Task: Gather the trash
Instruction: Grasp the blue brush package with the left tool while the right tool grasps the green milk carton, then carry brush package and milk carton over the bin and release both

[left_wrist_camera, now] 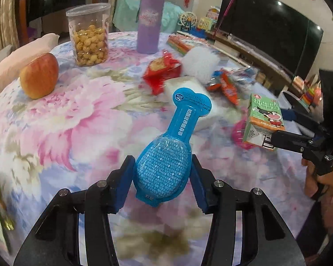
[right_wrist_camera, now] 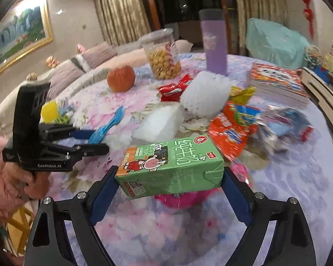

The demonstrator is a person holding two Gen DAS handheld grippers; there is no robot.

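Your left hand-held gripper (left_wrist_camera: 162,177) is pinching the blue plastic blister pack with the long narrow neck (left_wrist_camera: 166,155) across its round, bulging end, and it holds the pack lifted above the round surface with the pink flower cloth (left_wrist_camera: 66,115). This pack looks light and a little slippery (the shiny shell can bend), so I think the wide round part is the good place to hold, not the thin neck.

Your right hand-held gripper (right_wrist_camera: 169,177) is pinching the green milk carton with the cartoon cow (right_wrist_camera: 171,166) by its two short ends, also above the surface. A carton is stiff at the ends but soft on the wide sides, so this grip seems safe; if some milk remains inside, it could drip.

More trash lies near the middle: a red crumpled snack wrapper (left_wrist_camera: 161,73), an orange snack bag (right_wrist_camera: 232,130) and a white foam block (right_wrist_camera: 159,122). The red-yellow apple (left_wrist_camera: 38,78) is probably not trash.
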